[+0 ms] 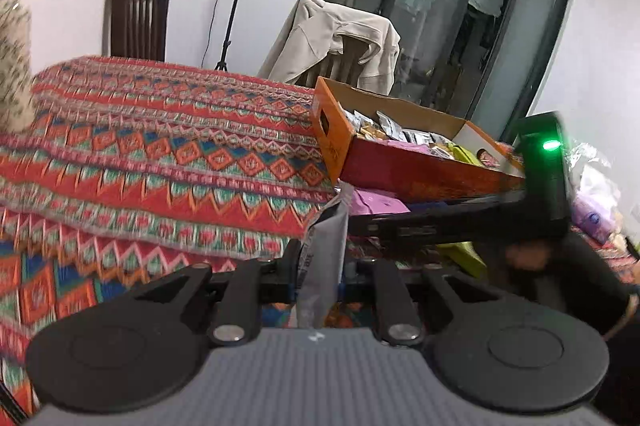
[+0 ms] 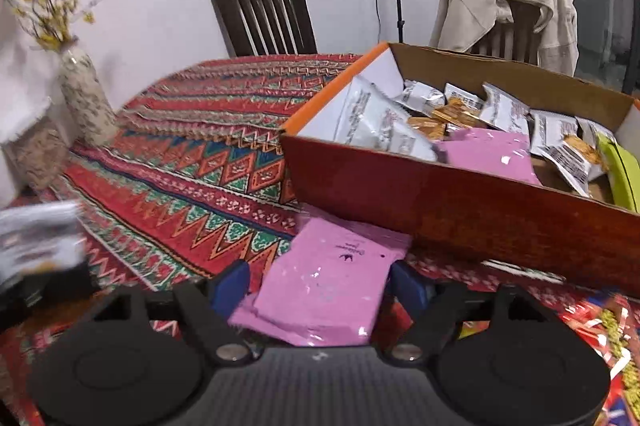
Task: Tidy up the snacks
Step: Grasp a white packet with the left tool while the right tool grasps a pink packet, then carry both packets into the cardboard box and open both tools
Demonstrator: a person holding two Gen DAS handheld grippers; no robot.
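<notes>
Your left gripper (image 1: 320, 278) is clenched on a silver snack packet (image 1: 325, 250) that stands upright between its fingers, raised over the patterned tablecloth (image 1: 160, 145). Your right gripper (image 2: 320, 286) is spread wide with a pink snack pouch (image 2: 328, 282) lying flat between its blue fingertips (image 2: 230, 284), not pinched. That pouch's far end tucks under the near wall of the orange cardboard box (image 2: 460, 209), which holds more silver packets (image 2: 376, 121), another pink pouch and a green one.

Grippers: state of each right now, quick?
Left gripper: shut on a silver snack packet.
Right gripper: open, fingers either side of a pink packet, not clamped.
</notes>
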